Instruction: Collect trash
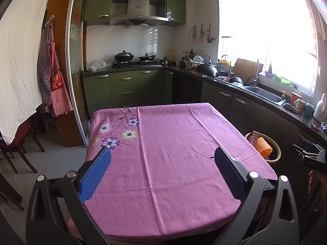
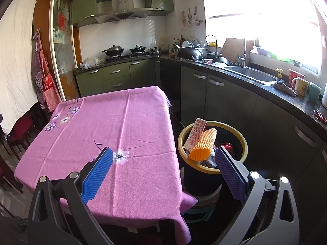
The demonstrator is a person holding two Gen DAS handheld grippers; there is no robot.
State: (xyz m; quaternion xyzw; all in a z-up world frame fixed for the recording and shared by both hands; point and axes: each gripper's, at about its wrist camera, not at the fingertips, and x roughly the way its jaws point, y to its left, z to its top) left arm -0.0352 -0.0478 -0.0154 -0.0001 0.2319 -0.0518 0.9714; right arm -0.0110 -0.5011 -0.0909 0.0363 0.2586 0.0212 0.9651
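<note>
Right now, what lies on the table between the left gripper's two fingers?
Nothing but bare pink tablecloth, as the left wrist view shows; the left gripper is open and holds nothing.

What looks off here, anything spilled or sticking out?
Nothing spilled. The bin beside the table looks overfull: an orange foam net and a printed carton poke up above its yellow rim. The tablecloth shows only fold creases and holds no trash. Both grippers, left and right, are open and empty.
</note>
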